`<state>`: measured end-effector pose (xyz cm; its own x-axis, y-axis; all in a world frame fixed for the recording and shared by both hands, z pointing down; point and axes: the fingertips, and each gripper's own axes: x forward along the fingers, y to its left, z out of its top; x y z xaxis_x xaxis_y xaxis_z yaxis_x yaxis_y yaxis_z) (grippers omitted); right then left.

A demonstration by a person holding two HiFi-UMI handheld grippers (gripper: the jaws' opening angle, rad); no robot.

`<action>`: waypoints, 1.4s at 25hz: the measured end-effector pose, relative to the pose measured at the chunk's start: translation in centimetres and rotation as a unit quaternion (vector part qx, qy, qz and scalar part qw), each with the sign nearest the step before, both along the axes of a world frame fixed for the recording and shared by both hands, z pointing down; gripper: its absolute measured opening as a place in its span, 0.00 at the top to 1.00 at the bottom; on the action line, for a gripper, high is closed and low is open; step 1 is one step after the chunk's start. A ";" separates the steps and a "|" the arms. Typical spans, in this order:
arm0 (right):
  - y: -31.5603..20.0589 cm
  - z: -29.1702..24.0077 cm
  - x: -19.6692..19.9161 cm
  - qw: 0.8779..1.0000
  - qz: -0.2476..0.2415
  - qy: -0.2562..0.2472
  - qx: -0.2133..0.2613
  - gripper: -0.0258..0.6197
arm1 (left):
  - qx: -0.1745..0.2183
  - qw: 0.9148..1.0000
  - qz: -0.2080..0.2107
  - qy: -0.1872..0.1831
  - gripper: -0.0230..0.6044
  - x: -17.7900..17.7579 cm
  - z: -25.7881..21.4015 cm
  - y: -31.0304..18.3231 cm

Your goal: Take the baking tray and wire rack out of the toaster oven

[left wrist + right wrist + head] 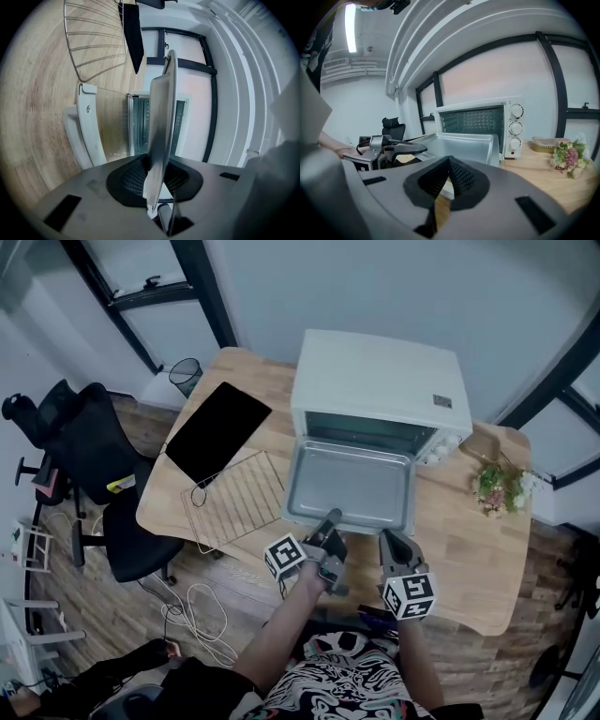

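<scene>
The toaster oven (380,381) is a white, boxy metal case with three round knobs (515,126) down its right side. It stands on a pale table (469,559) of wood grain. Its door hangs open and the baking tray (352,486), a shallow rectangle of dull silver metal with a raised rim, sticks out of the mouth over the door. The wire rack (234,500), a grid of thin bright rods, lies flat on the table left of the oven. It sits just beside a smooth black rectangular panel (217,430). A bunch of pink and green flowers (500,486) lies at the right end, near a foil container (544,144).

The left gripper (330,526) is clenched on the tray's front rim: in the left gripper view the ribbed black pads press on both faces of the thin metal edge, with only a narrow gap between them. The right gripper (389,542) hovers just off the tray's front right corner. Its jaw tips are drawn together with nothing between them, and it touches nothing.
</scene>
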<state>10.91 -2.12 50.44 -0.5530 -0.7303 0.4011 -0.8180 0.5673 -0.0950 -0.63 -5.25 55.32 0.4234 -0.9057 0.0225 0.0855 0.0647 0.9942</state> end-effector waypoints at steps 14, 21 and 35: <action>0.5 0.5 -4.2 0.998 -0.060 0.002 -0.004 0.96 | 0.003 0.997 -0.070 0.015 0.84 -5.0 0.0 2.0; 0.5 0.7 -6.4 0.996 -0.090 0.007 -0.006 0.96 | 0.003 0.995 -0.102 0.016 0.84 -7.6 0.3 3.1; 0.3 1.0 -10.7 0.990 -0.141 0.014 -0.012 0.96 | -0.015 0.985 -0.174 0.017 0.84 -13.4 1.7 5.5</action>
